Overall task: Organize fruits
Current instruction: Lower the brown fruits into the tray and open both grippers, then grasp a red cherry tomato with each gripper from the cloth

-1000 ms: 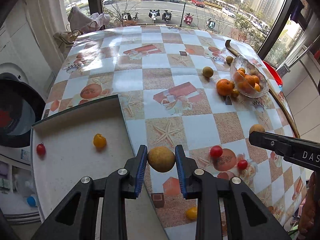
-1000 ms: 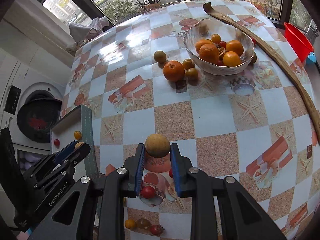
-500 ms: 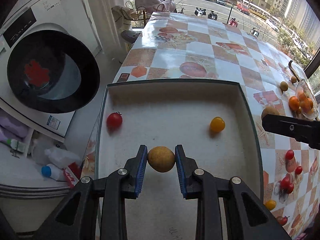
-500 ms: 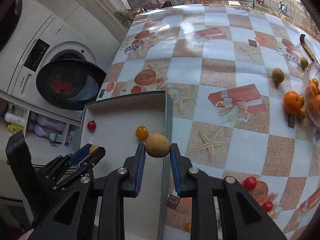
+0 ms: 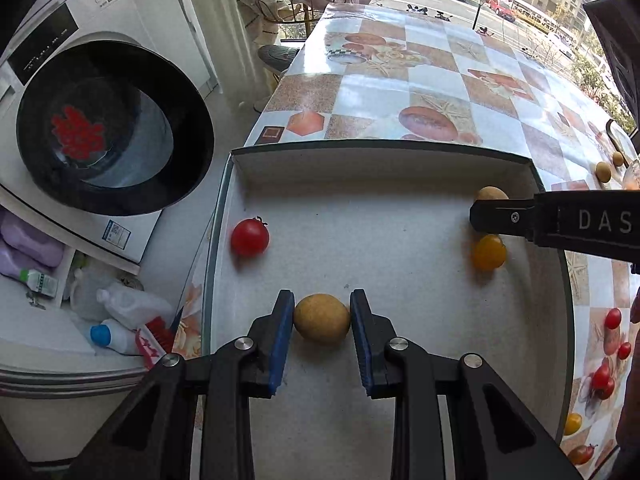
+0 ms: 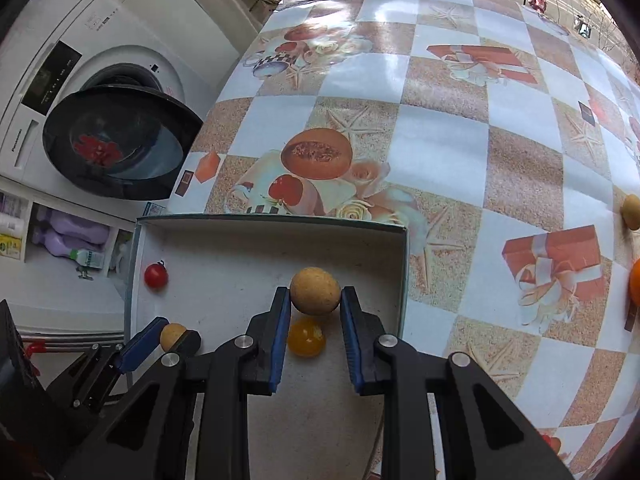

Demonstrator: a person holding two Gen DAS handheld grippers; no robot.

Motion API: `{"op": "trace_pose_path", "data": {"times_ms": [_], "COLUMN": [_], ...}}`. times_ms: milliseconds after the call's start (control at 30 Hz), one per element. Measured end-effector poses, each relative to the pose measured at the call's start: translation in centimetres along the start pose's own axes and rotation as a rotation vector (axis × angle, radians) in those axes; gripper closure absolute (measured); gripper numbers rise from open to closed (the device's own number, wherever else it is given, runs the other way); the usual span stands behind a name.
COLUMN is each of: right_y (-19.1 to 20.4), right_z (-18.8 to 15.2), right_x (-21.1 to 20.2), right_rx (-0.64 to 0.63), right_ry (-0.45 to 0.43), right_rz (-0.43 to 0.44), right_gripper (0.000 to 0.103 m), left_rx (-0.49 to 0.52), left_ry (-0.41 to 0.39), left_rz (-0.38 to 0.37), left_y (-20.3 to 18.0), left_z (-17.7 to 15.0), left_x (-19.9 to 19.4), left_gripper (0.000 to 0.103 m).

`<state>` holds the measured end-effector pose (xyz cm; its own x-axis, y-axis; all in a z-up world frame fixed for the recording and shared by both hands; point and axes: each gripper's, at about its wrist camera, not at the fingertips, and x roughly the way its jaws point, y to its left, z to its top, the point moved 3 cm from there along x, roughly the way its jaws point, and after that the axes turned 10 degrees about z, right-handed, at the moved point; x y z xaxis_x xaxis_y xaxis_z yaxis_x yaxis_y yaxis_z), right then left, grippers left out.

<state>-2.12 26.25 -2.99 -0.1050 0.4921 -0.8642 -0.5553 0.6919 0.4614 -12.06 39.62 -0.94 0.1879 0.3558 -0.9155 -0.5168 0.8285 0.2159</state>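
Holding a tan round fruit [image 5: 321,319] between its blue pads, the left gripper [image 5: 322,320] hangs low over the near part of the shallow white tray [image 5: 380,208], narrowed onto the fruit. The right gripper [image 6: 314,306] pinches a second tan fruit [image 6: 315,291] the same way, above the tray's right side. Directly under that fruit a yellow cherry tomato [image 6: 306,337] lies on the tray floor. A red cherry tomato [image 5: 249,237] lies by the tray's left wall, well apart from the yellow one. The tray sits at the corner of a table with a checked, fruit-printed cloth [image 6: 440,128]. Red cherry tomatoes [image 5: 606,372] lie on the cloth right of the tray. A washing machine [image 5: 108,136] with its door open stands to the left
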Motion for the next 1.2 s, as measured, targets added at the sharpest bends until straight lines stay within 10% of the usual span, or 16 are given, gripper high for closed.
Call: {"op": "trace_pose_path", "data": {"times_ms": [67, 167, 500, 1200], "right_y": [0.0, 0.5, 1.6, -12.8], "right_z": [0.0, 0.1, 0.8, -11.5], "right_x": [0.2, 0.5, -2.7, -14.7], "right_rx": [-0.011, -0.046, -0.059, 0.256], "right_ry": [0.001, 0.013, -0.059, -0.176], "right_rz": [-0.010, -0.024, 0.023, -0.163], "right_gripper": [0.075, 0.073, 0.022, 0.018], "left_rx": [-0.005, -0.007, 0.027, 0.289], "left_ry": [0.007, -0.009, -0.027, -0.143], "left_rz": [-0.006, 0.009, 0.010, -0.125], "left_y": [0.1, 0.1, -0.3, -11.7], "left_z": [0.0, 0.0, 0.0, -1.0], "left_x": [0.1, -0.1, -1.0, -9.1], "left_gripper": [0.072, 0.021, 0.019, 0.019]}}
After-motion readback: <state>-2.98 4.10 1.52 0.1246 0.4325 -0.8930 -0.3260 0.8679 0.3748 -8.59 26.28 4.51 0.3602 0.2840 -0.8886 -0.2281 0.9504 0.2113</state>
